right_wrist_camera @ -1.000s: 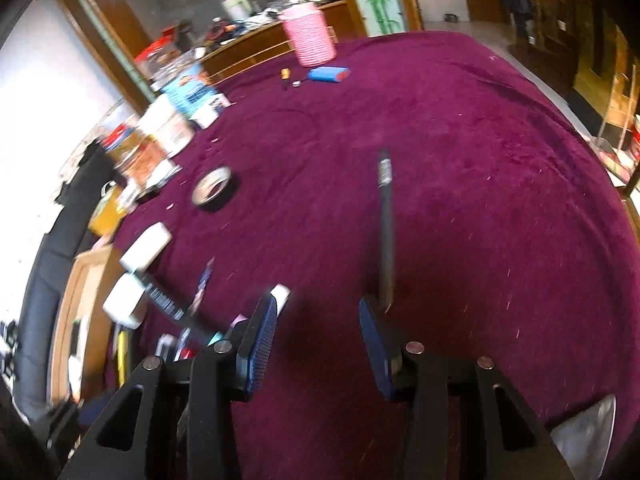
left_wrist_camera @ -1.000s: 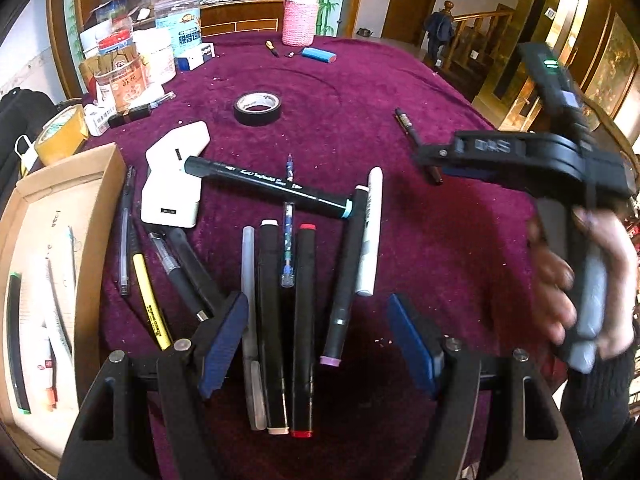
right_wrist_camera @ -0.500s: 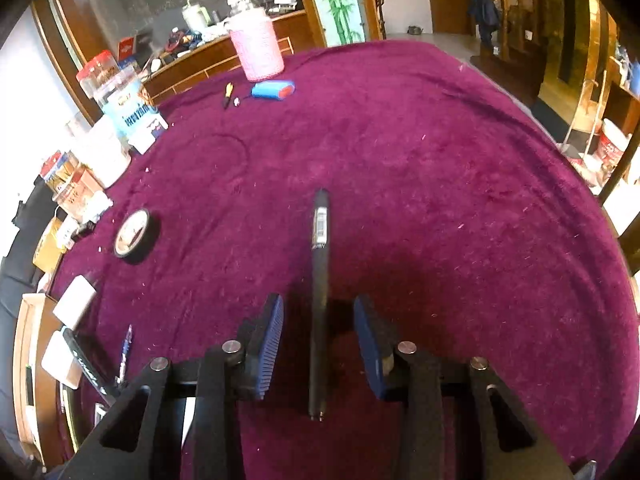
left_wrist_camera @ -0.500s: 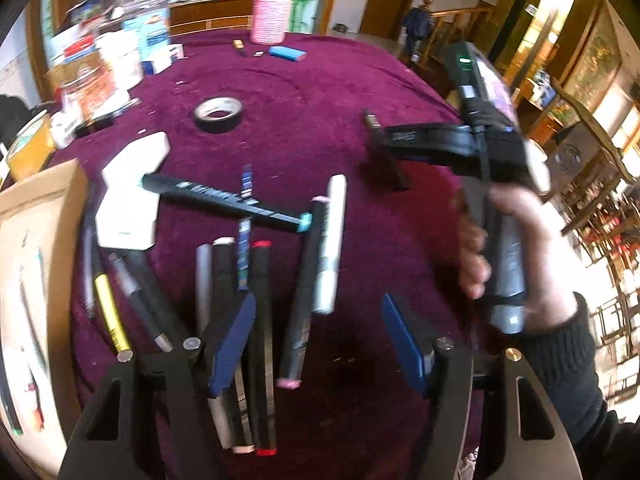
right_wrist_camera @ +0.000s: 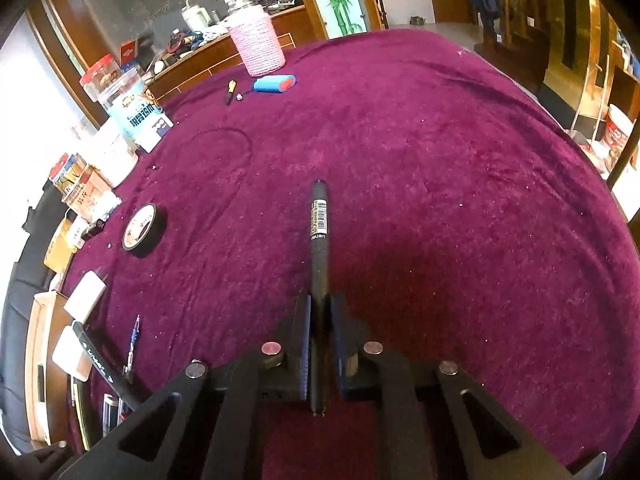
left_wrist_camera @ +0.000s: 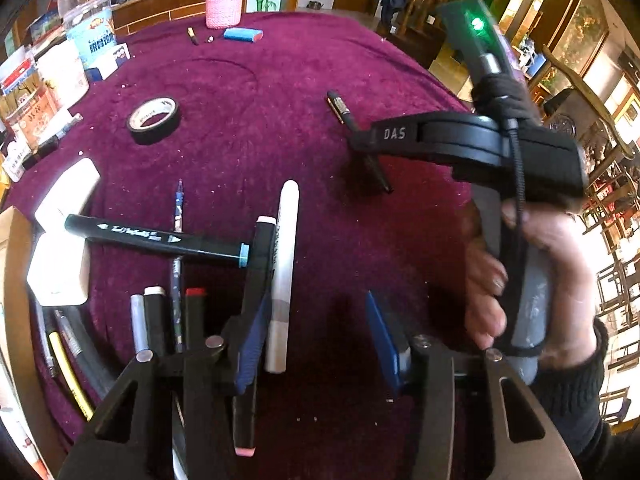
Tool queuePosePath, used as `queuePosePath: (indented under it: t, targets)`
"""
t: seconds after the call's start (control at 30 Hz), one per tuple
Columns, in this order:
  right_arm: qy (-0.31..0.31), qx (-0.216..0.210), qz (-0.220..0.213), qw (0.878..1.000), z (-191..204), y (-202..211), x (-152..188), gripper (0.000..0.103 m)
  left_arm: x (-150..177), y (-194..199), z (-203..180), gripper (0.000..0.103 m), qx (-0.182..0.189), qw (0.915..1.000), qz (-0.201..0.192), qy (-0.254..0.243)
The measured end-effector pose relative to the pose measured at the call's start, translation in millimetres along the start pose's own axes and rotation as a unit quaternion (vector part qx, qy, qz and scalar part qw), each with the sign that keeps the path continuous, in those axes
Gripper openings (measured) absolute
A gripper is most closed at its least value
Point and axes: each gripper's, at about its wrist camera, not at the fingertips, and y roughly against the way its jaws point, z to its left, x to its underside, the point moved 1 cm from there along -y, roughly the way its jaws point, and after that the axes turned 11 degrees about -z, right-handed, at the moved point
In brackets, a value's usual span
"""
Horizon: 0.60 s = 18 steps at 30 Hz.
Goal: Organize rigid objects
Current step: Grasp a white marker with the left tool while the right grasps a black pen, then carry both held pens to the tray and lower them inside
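Note:
On the purple cloth, my right gripper [right_wrist_camera: 320, 328] is shut on a black pen [right_wrist_camera: 319, 232] that points away between its pads. The left wrist view shows that same gripper [left_wrist_camera: 360, 144], held by a hand, with the black pen [left_wrist_camera: 340, 106] sticking out past it. My left gripper [left_wrist_camera: 318, 344] hangs over a row of markers with its jaws closing. A white marker [left_wrist_camera: 285, 256] lies between them, close to the left pad, and the right pad is clear of it. A black marker with a pink end [left_wrist_camera: 256, 264] lies under the left finger.
Several more pens and markers [left_wrist_camera: 160, 320] lie to the left, one black marker [left_wrist_camera: 152, 238] crosswise. Two white blocks [left_wrist_camera: 60, 268] and a cardboard box [left_wrist_camera: 10, 280] are at the far left. A tape roll [left_wrist_camera: 153, 119], jars [right_wrist_camera: 116, 100], a pink jar [right_wrist_camera: 258, 46] and a blue case [right_wrist_camera: 274, 83] stand farther back.
The right gripper has shut on the black pen. The left gripper has moved right across the marker row with narrowing jaws, so the white marker now lies between them.

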Motion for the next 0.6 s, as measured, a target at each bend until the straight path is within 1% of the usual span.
queuePosePath:
  t: [0.07, 0.17, 0.23, 0.3, 0.33, 0.37, 0.43, 0.5, 0.53, 0.6]
  targets:
    - [-0.002, -0.002, 0.001, 1.0, 0, 1, 1, 0.009, -1, -4, 0, 0.042, -0.003, 1.0, 0.006, 0.006]
    - [-0.01, -0.008, 0.004, 1.0, -1, 1, 1, 0.009, -4, -7, -3, 0.042, -0.005, 1.0, 0.008, 0.002]
    - [-0.021, -0.015, 0.009, 1.0, -5, 2, 1, 0.009, -7, -14, -6, 0.042, -0.022, 0.9996, 0.013, -0.013]
    - [-0.029, -0.024, 0.015, 0.999, -6, 2, 2, 0.009, -8, -23, -4, 0.04, -0.032, 0.9991, 0.026, -0.011]
    - [-0.032, -0.027, 0.018, 0.999, -7, 2, 2, 0.009, -9, -27, -3, 0.038, -0.037, 0.9988, 0.03, -0.007]
    - [-0.036, -0.029, 0.02, 0.999, -8, 3, 3, 0.009, -10, -27, -4, 0.031, -0.044, 0.9986, 0.026, -0.011]
    - [-0.044, -0.036, 0.025, 0.998, -10, 3, 3, 0.009, -11, -28, -8, 0.022, -0.055, 0.9979, 0.024, -0.022]
    - [-0.055, -0.045, 0.029, 0.997, -13, 4, 4, 0.009, -9, -28, -11, 0.013, -0.075, 0.9966, 0.016, -0.03]
    - [-0.059, -0.048, 0.031, 0.997, -14, 4, 5, 0.009, -8, -27, -12, 0.012, -0.083, 0.9959, 0.012, -0.034]
    - [-0.06, -0.054, 0.033, 0.996, -13, 5, 7, 0.009, -6, -26, -12, 0.012, -0.085, 0.9962, 0.01, -0.02]
